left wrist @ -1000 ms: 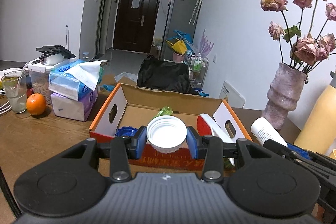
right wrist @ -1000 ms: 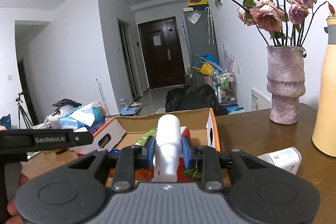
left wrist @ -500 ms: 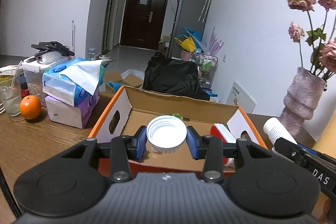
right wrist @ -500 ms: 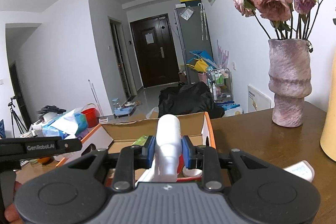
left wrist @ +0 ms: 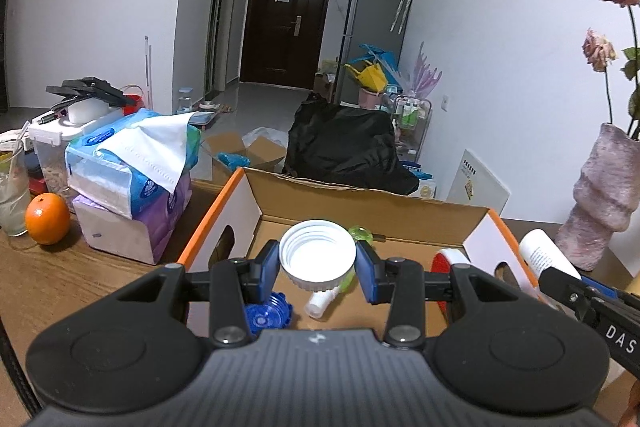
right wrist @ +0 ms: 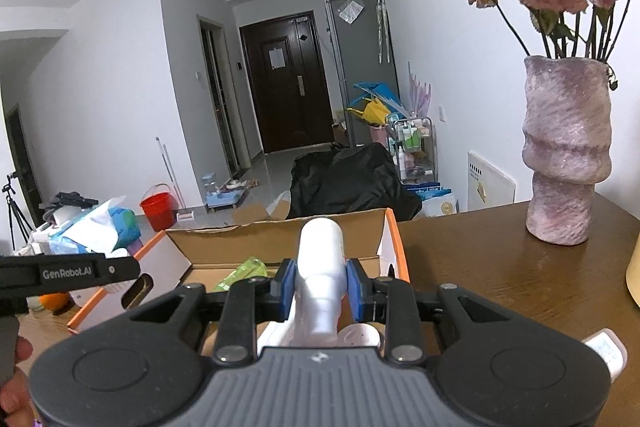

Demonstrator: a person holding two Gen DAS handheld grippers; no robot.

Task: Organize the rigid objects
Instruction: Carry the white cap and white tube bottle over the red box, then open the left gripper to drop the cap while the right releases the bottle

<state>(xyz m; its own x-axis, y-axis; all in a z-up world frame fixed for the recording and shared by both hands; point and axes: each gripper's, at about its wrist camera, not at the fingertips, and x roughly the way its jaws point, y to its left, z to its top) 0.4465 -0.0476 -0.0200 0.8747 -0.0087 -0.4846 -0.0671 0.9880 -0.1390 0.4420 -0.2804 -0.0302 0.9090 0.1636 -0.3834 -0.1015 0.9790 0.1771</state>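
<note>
Left wrist view: your left gripper point(left wrist: 317, 264) is closed on a white ribbed plastic screw cap point(left wrist: 317, 254), its blue pads pressing both sides, open face toward the camera. The cap hangs over the open cardboard box with orange edges point(left wrist: 372, 205) on the brown wooden table point(left wrist: 68, 279). Below the claw, on the box floor, lie a blue toothed plastic cap point(left wrist: 267, 315) to the left and a small white tube point(left wrist: 322, 301) just right of it; a green translucent item point(left wrist: 362, 233) lies beyond the claw. A red-and-white item point(left wrist: 450, 259) lies to the claw's right inside the box.

Right wrist view: your right gripper point(right wrist: 320, 285) is clamped nearly shut on a white plastic bottle point(right wrist: 320, 267), held by its narrow waist, rounded end pointing away over the same box point(right wrist: 276, 231). A pink textured ceramic vase of dried roses point(right wrist: 566, 151) stands well to the claw's right on the table.
</note>
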